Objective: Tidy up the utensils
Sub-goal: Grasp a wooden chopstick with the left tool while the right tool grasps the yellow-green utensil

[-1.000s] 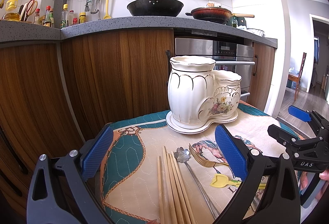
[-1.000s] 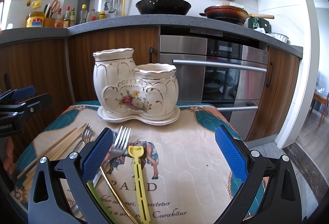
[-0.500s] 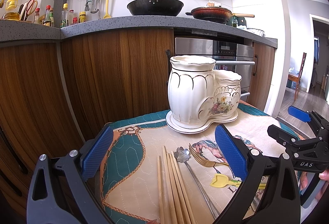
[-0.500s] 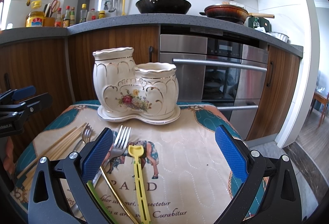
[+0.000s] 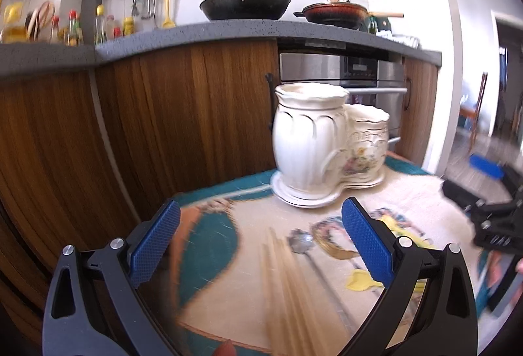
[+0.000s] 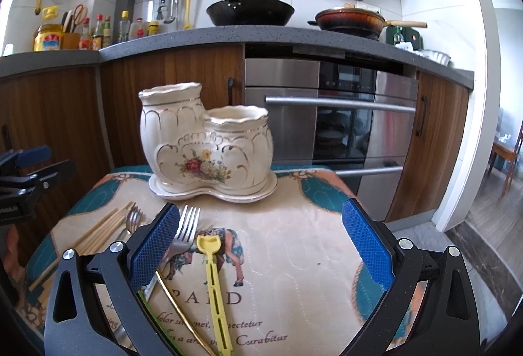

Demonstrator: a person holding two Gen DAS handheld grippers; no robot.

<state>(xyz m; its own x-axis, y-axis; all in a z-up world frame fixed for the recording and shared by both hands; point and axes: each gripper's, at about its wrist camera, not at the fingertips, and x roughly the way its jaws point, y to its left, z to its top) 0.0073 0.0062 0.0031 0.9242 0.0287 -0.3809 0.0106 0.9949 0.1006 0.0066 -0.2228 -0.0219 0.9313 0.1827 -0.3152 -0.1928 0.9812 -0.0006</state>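
Observation:
A white ceramic double-pot utensil holder (image 6: 206, 150) with a flower print stands at the far side of a printed cloth mat (image 6: 294, 258); it also shows in the left wrist view (image 5: 323, 146). On the mat lie wooden chopsticks (image 5: 287, 284), a silver spoon (image 5: 300, 241), a silver fork (image 6: 184, 230) and a yellow plastic utensil (image 6: 212, 284). My left gripper (image 5: 261, 245) is open and empty above the chopsticks. My right gripper (image 6: 261, 245) is open and empty above the mat, its left finger by the fork.
Wooden kitchen cabinets (image 5: 147, 127) and a steel oven (image 6: 327, 120) stand just behind the mat. A grey counter (image 6: 196, 35) above carries pans and bottles. The mat's edge drops off on the right toward the floor (image 6: 483, 225).
The left wrist view is now blurred: my left gripper has shifted slightly left and forward. The right gripper has moved a little. Both stay open.

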